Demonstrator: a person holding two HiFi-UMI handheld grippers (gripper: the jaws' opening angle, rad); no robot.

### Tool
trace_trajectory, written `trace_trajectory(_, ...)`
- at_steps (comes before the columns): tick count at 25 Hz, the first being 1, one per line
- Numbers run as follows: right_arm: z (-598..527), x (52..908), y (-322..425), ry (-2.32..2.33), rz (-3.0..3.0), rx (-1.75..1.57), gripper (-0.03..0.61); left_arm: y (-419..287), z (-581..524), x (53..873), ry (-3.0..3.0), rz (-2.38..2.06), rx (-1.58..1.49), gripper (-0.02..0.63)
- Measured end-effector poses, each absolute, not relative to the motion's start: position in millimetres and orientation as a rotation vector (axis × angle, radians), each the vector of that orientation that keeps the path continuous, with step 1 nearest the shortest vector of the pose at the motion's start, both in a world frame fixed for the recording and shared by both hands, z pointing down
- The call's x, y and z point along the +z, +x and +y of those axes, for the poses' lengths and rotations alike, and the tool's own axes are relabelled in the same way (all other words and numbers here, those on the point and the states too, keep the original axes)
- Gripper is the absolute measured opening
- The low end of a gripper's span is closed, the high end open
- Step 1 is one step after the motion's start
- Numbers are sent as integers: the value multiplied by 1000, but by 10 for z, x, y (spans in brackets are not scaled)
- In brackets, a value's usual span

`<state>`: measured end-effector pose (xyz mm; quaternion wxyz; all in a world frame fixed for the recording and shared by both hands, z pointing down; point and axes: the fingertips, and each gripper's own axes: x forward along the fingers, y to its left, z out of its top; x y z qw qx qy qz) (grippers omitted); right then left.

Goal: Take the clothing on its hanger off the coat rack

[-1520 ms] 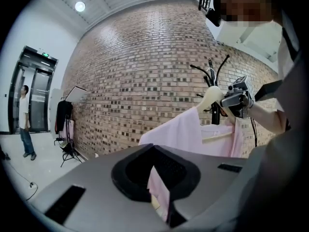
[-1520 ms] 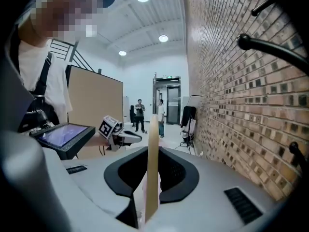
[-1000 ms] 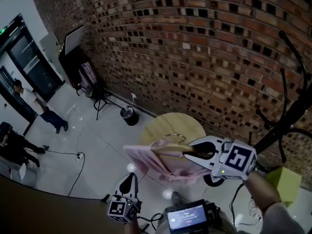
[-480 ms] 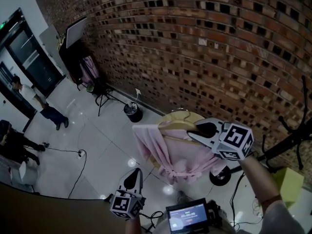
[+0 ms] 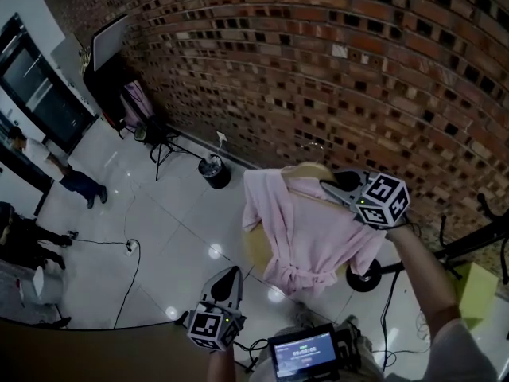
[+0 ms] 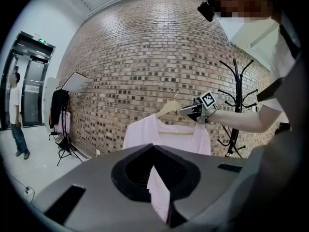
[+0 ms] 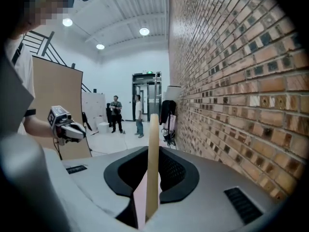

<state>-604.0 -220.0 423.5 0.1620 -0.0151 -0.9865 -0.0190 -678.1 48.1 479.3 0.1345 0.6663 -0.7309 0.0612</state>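
Head view says it all: a second ago the pink garment (image 5: pixel 306 229) was bunched up close to the coat rack (image 5: pixel 469 243). Now you've swung it well away from the rack and it hangs open at full length. The wooden hanger (image 5: pixel 308 170) has no contact with the rack at all. By my read the lift-off part is basically done, and what's left is deciding where the thing goes.

Your right gripper (image 5: pixel 324 185) has its jaws squeezed tight on the hanger's shoulder, with a bit of pink cloth pinched in alongside. That grip is carrying the whole load, away from the rack and off the floor.

Your left gripper (image 5: pixel 231 275) sits lower and further from the rack than the garment. Its jaws are just a crack apart with nothing in them, and the pink you see through the gap is the garment hanging beyond.

The only container I spot is a small dark bin (image 5: pixel 213 170) at the foot of the brick wall (image 5: pixel 318 70), far from the rack. I can't tell what's in it from here.
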Motion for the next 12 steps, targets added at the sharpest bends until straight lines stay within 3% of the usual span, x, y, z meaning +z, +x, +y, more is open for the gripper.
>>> trace_trajectory(12,-3132,5588,-6645,87,-2773,-42,41,-7274,-3,5177,1932,-2032,234,-15)
